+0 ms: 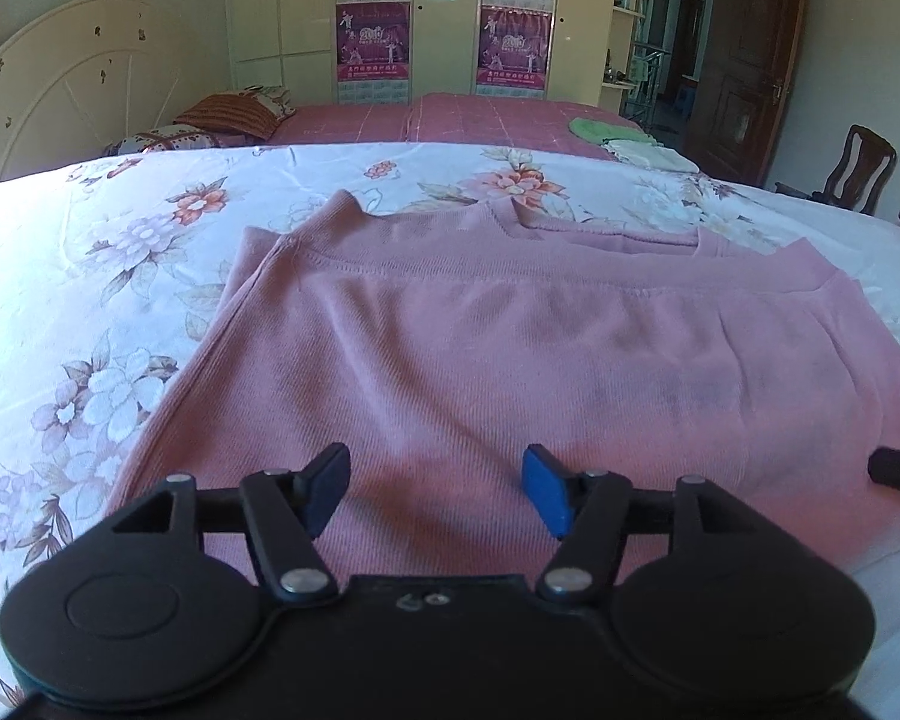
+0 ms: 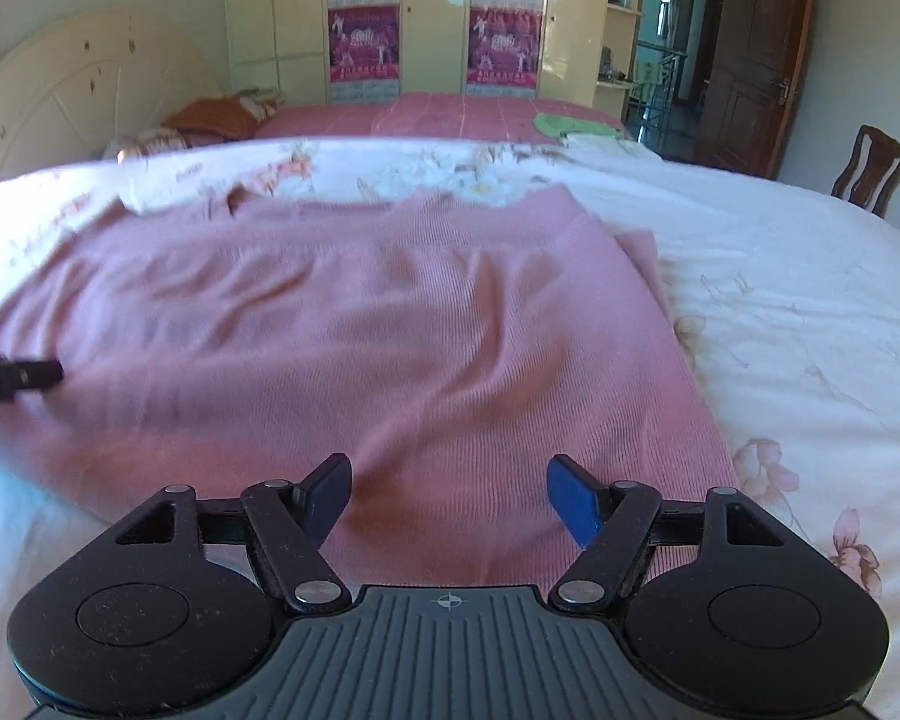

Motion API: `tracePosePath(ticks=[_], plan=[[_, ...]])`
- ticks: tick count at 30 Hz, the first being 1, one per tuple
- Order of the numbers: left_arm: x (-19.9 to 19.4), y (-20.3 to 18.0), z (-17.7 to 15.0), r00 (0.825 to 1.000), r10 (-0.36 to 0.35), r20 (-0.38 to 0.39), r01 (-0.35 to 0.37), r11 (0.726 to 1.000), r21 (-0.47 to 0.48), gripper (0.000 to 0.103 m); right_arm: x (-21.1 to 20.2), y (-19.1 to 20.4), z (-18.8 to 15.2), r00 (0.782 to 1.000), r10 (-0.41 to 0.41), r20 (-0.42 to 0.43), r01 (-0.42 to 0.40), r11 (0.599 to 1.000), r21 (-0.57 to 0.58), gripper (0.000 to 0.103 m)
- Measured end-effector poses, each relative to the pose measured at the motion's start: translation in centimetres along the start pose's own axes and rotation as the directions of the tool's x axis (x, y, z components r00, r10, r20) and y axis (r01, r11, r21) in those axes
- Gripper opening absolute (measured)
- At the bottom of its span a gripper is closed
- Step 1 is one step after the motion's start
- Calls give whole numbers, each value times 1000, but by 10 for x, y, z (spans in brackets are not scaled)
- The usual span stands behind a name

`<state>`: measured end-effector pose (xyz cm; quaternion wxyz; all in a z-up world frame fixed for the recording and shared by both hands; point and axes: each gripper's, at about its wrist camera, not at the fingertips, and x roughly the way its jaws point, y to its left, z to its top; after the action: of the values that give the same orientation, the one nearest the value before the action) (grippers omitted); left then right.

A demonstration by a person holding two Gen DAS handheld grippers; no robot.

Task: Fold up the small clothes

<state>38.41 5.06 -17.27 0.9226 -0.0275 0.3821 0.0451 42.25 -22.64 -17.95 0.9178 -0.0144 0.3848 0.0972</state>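
item: pink ribbed garment (image 1: 510, 360), lying flat on the floral bedsheet (image 1: 120, 300), spread wide across the near part of the bed. condition: one layer appears already turned over onto another, its hemmed edge running across near the far side, with a neckline and shoulder parts showing beyond it; judged one fold made, further folds to a small packet left to do. some soft creases across the middle. left gripper (image 1: 435, 489): blue-padded fingers spread apart, holding nothing, poised over the near edge of the garment. right gripper (image 2: 450, 498): fingers likewise apart and empty, over the near right portion; whether either touches the cloth cannot be told. each view catches only a dark tip of the other tool at its edge. surroundings: a second bed with a pink checked cover (image 1: 480, 120), a green cloth (image 1: 600, 129) on it, a pale headboard (image 1: 72, 78), a wardrobe with posters (image 1: 378, 30), a wooden chair (image 1: 858, 168). obscured: the garment's nearest hem sits behind the tool bodies; the right view is blurred toward the far side, so sleeves are hard to make out.
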Motion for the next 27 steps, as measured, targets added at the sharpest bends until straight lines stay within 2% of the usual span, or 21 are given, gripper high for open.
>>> tracePosePath(ticks=[6, 14, 19, 21, 27], plan=[[14, -8, 21, 1000, 16, 21, -17, 1000, 11, 65, 14, 29, 43, 997, 49, 53, -49, 999, -7, 72], [41, -5, 51, 998, 56, 36, -56, 998, 6, 66, 57, 56, 79, 995, 83, 56, -81, 996, -29, 72], [67, 0, 50, 995, 95, -2, -95, 995, 15, 69, 91, 55, 78, 999, 48, 7, -47, 997, -54, 72], [72, 8, 45, 995, 102, -1, -102, 995, -3, 84, 108, 49, 67, 999, -13, -35, 10, 996, -83, 72], [74, 16, 43, 996, 90, 1, -90, 996, -11, 90, 109, 32, 61, 1000, -9, -8, 8, 997, -74, 72]])
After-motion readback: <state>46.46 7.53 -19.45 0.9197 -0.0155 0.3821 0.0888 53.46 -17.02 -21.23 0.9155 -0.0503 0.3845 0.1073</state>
